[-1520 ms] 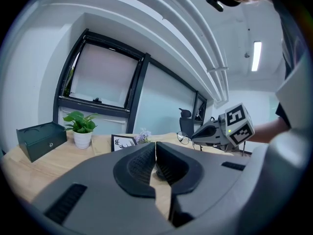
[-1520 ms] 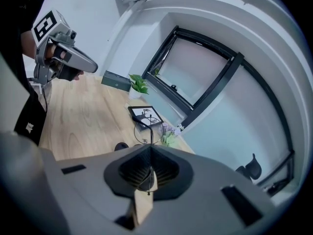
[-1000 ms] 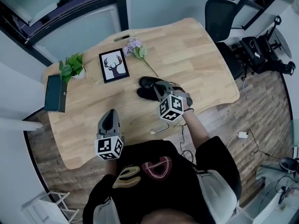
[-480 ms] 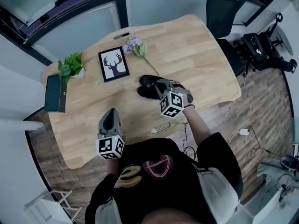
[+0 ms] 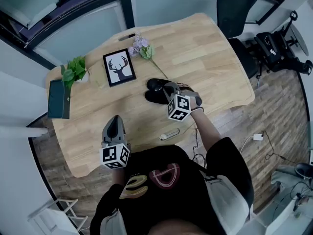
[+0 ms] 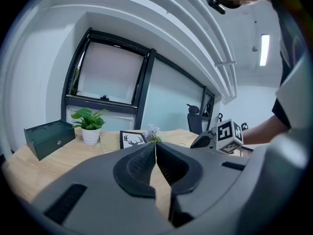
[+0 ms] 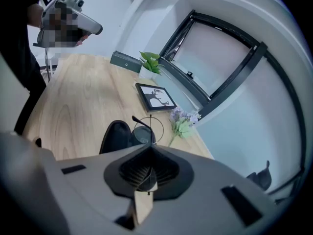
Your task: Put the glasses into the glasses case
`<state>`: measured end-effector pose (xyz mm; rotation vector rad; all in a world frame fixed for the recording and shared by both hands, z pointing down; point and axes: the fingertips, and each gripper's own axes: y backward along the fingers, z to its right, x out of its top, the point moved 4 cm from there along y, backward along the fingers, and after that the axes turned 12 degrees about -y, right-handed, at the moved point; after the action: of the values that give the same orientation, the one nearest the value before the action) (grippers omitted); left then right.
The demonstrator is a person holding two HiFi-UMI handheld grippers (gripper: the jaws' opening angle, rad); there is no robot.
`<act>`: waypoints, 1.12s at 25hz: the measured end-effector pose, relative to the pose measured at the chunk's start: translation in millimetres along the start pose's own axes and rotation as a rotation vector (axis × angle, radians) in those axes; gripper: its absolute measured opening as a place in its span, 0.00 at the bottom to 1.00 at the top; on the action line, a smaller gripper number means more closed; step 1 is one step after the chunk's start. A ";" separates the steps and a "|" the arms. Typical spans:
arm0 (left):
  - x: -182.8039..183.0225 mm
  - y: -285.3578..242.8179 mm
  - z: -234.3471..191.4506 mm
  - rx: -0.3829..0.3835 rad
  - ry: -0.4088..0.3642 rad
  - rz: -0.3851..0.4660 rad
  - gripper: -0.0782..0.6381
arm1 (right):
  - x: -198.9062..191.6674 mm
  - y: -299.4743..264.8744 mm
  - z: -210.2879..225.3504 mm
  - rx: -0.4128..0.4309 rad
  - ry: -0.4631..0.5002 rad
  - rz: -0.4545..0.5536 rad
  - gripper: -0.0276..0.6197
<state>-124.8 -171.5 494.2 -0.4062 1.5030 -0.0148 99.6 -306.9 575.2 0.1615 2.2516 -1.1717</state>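
The black glasses case (image 5: 155, 91) lies open in the middle of the wooden table (image 5: 210, 58). My right gripper (image 5: 169, 89) hovers just over it, shut on the thin wire-framed glasses (image 7: 149, 127). In the right gripper view one round lens ring and a temple stick out past the jaws, above the case (image 7: 116, 136). My left gripper (image 5: 113, 121) hangs near the table's front edge, to the left of the case, shut with nothing between its fingers (image 6: 142, 163). The left gripper view shows the right gripper's marker cube (image 6: 229, 134) at its right.
A framed deer picture (image 5: 119, 68), a potted plant (image 5: 75, 70), a dark green box (image 5: 58, 99) and a purple flower sprig (image 5: 142, 49) stand toward the far and left side. A small pale object (image 5: 169, 133) lies at the front edge. An office chair (image 5: 234, 4) stands beyond the table's right end.
My right gripper has sunk a little toward the open case with the glasses in it. The left gripper has stayed put.
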 end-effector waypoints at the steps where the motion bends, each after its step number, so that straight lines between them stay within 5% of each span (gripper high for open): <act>1: -0.6 -0.3 0.5 -0.001 0.000 -0.002 0.13 | -0.2 -1.2 -0.5 0.002 0.000 0.000 0.06; 28: -3.8 -8.4 15.2 -0.027 0.013 -0.025 0.13 | -20.3 -35.9 -9.9 0.074 0.012 -0.052 0.06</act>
<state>-108.4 -174.6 500.4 -0.4469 1.5125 -0.0172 98.8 -317.7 616.2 0.1399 2.2357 -1.2861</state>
